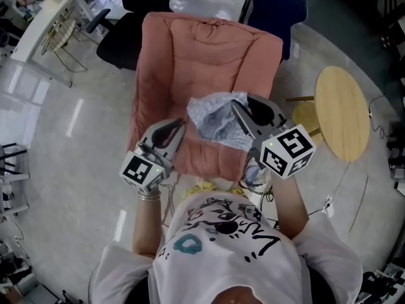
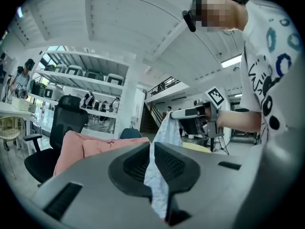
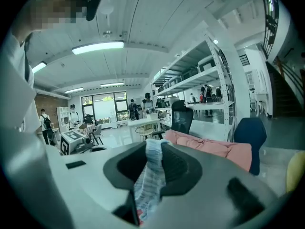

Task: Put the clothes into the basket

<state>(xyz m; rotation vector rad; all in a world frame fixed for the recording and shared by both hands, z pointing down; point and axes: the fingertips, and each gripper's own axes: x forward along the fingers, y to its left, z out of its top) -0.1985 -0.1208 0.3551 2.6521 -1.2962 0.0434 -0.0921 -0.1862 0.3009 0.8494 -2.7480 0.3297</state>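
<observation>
I'm losing the front edge of the pink armchair (image 1: 209,49) seat behind both grippers and the person's shirt (image 1: 228,233). The pale patterned garment (image 1: 215,116) is hanging above the seat, strung between the two grippers and bunched, so I'm not making out what kind it is. The left gripper (image 2: 151,149) is clamping one end, jaws narrow, with cloth running through and trailing below. The right gripper (image 3: 153,147) is pinching the other end, jaws narrow on fabric.

No legible text or numbers
</observation>
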